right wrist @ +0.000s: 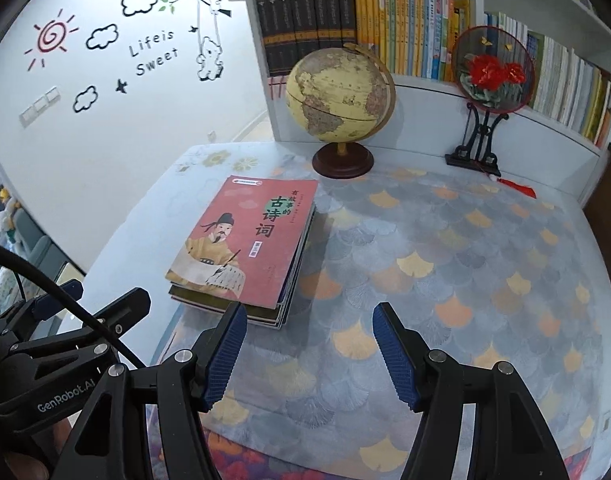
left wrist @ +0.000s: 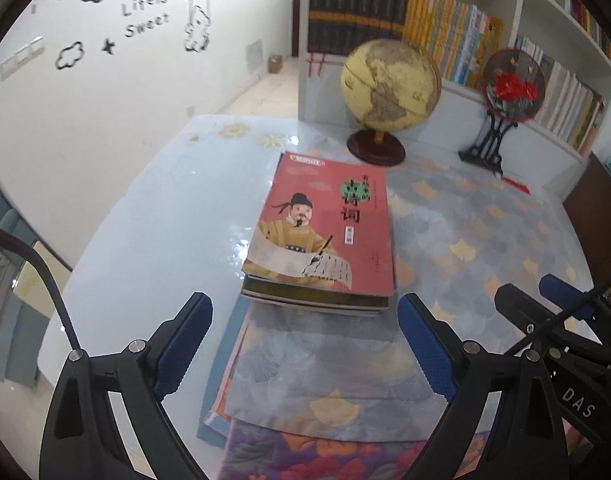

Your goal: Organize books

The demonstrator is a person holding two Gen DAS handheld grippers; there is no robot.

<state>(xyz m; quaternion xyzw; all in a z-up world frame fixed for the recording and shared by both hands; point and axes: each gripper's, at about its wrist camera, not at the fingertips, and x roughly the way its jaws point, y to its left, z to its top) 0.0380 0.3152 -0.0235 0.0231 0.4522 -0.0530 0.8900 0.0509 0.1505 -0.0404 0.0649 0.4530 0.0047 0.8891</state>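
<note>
A stack of thin books [left wrist: 325, 232] lies flat on the table, topped by a red-covered book showing a man in a yellow robe writing; it also shows in the right wrist view [right wrist: 245, 244]. My left gripper [left wrist: 305, 320] is open and empty, just in front of the stack's near edge. My right gripper [right wrist: 309, 328] is open and empty, hovering to the right of the stack's near corner. The right gripper shows at the right edge of the left wrist view [left wrist: 545, 304]; the left gripper shows at lower left of the right wrist view [right wrist: 93, 300].
A globe [right wrist: 341, 96] on a wooden base and a round fan ornament [right wrist: 493, 72] on a black stand sit at the table's back. A white bookshelf [right wrist: 425, 92] full of books stands behind. A patterned cloth [right wrist: 445, 280] covers the table. A wall with decals is at left.
</note>
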